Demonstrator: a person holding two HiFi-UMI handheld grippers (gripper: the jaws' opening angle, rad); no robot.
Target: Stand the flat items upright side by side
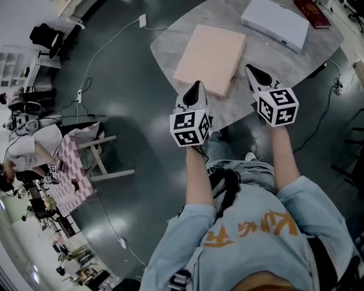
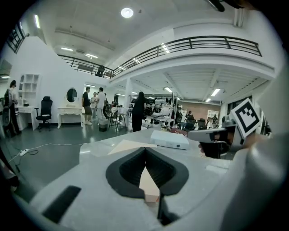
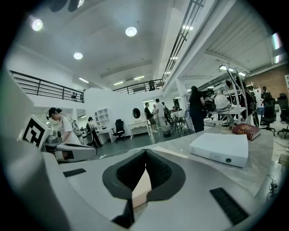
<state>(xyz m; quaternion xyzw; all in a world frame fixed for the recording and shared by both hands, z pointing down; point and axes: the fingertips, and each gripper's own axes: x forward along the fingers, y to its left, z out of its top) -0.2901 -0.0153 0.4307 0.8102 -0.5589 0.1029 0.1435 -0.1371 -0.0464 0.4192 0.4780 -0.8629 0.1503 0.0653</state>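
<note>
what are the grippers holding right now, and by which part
Nothing is held. The left gripper and right gripper are shut, fingers together, beside the pink box, which lies flat on the table.

Head view: the red book [image 1: 311, 12], beyond the pink box [image 1: 209, 58], is cut off by the top edge, its cover print too small to read. The tip of the left tool [image 1: 195, 86] covers part of the pink box's near edge; contact cannot be told. In both gripper views, closed jaws hide all but a sliver of the pink box. Figures [image 1: 23, 153] far left of it are too small to make out.
</note>
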